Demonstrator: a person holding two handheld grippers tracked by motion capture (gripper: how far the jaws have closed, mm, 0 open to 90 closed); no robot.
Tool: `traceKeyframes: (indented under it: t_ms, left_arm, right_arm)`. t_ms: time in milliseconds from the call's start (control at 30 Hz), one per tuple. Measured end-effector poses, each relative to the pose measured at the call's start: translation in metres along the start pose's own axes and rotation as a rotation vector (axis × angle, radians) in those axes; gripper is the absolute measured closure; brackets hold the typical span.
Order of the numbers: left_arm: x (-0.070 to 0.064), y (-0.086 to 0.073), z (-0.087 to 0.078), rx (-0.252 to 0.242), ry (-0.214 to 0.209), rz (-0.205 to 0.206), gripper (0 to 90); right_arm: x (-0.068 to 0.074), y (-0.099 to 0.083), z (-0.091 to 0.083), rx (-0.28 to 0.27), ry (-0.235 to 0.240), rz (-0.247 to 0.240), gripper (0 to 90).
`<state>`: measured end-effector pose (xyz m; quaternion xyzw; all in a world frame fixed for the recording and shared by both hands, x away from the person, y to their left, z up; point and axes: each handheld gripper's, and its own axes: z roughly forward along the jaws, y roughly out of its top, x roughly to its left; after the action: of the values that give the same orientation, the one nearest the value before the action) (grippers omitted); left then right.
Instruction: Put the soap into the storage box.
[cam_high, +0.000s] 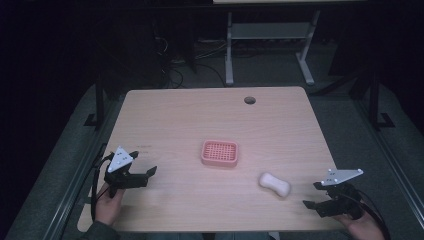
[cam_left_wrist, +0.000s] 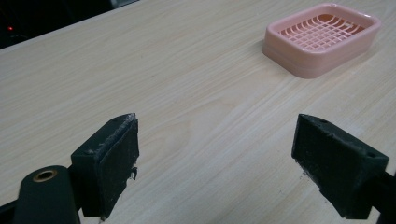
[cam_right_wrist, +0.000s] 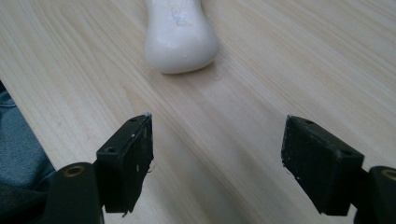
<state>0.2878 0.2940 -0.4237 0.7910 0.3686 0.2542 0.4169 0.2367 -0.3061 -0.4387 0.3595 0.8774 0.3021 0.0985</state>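
Soap (cam_high: 274, 184): a white, waisted bar lying flat on the tabletop, toward the near right corner, clear of the near edge. In the right gripper view it (cam_right_wrist: 179, 35) sits ahead of the jaws, untouched, with faint lettering pressed into its top.

Dish (cam_high: 219, 153): a pink soap dish with a slotted grid floor, empty, near the middle of the tabletop. It stands apart from the soap, which lies to its right and nearer the person. In the left gripper view the dish (cam_left_wrist: 322, 37) appears at upper right, well ahead of the jaws.

Right gripper (cam_high: 313, 195): held at the near right corner, just beside the soap but not touching it. Jaws spread wide, nothing between them but bare wood (cam_right_wrist: 217, 163).

Left gripper (cam_high: 144, 166): held near the left edge, toward the near left corner, well apart from the dish. Jaws spread wide, holding nothing, pointing across the tabletop toward the dish (cam_left_wrist: 215, 158).

Hands: the left hand (cam_high: 108, 202) and right hand (cam_high: 364, 226) each grip their tool at the near edge.

Table (cam_high: 175, 115): light wood grain, with a round cable hole (cam_high: 249, 100) near the far edge, right of centre.

Surroundings: dark room, grey floor, a white desk frame (cam_high: 270, 35) beyond the far edge.
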Motion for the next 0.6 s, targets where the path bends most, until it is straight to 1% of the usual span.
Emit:
traceKeyframes:
  t_ms: [167, 233, 300, 333, 400, 600]
  left_arm:
    - [0.000, 0.000, -0.001, -0.005, 0.002, 0.000, 14.4]
    - [0.000, 0.000, -0.001, -0.007, 0.001, -0.002, 14.3]
    - [0.000, 0.000, -0.001, -0.008, 0.002, 0.000, 14.3]
    - [0.000, 0.000, -0.001, -0.009, 0.004, 0.001, 14.3]
    - [0.000, 0.000, -0.001, -0.006, 0.001, -0.001, 14.3]
    - [0.000, 0.000, -0.001, -0.010, 0.008, -0.001, 14.3]
  right_arm:
    - [0.001, 0.005, -0.002, 0.004, 0.000, -0.010, 24.4]
    - [0.002, 0.009, -0.002, 0.006, 0.001, -0.025, 24.5]
    - [0.003, 0.010, -0.002, 0.010, 0.001, -0.024, 24.4]
    - [0.003, 0.013, -0.001, 0.012, 0.004, -0.033, 24.4]
    - [0.003, 0.014, -0.001, 0.008, 0.018, -0.032, 24.3]
    - [0.005, 0.022, -0.001, 0.011, 0.028, -0.053, 24.4]
